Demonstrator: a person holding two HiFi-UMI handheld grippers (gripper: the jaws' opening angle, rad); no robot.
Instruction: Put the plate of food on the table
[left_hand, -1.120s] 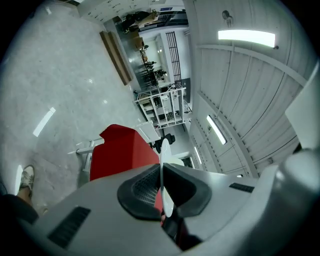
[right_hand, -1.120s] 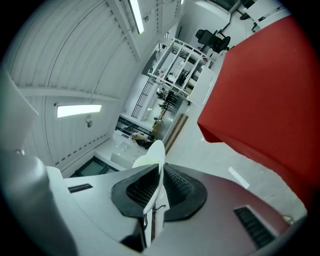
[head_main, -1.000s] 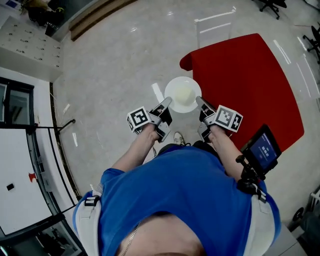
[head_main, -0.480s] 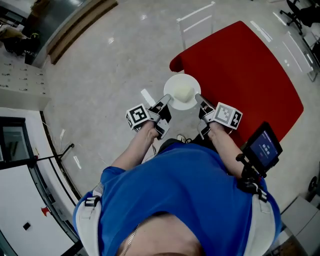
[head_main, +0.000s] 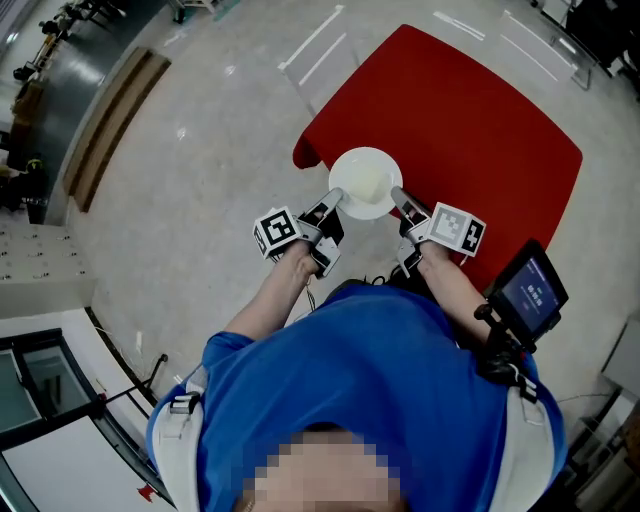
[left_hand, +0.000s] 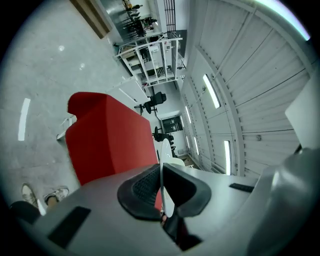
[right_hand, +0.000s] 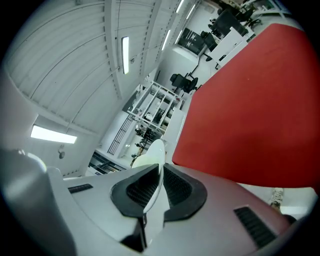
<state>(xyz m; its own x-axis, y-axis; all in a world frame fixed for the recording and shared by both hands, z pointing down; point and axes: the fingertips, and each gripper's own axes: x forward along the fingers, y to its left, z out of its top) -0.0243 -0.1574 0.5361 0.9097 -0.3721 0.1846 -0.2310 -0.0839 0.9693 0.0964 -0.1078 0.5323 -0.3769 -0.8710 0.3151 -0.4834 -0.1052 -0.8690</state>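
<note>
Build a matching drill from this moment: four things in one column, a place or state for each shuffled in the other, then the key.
Things:
1. round white plate
2. pale yellow food
3. red-covered table
4. small dark screen

Places or states:
A. glows blue at the person's right side
B. lies in the middle of the plate
C. clamped at its rim by the left gripper and the right gripper
D. stands ahead of the person, its near edge under the plate in the head view

Pairs: 1-C, 2-B, 3-D, 4-A
</note>
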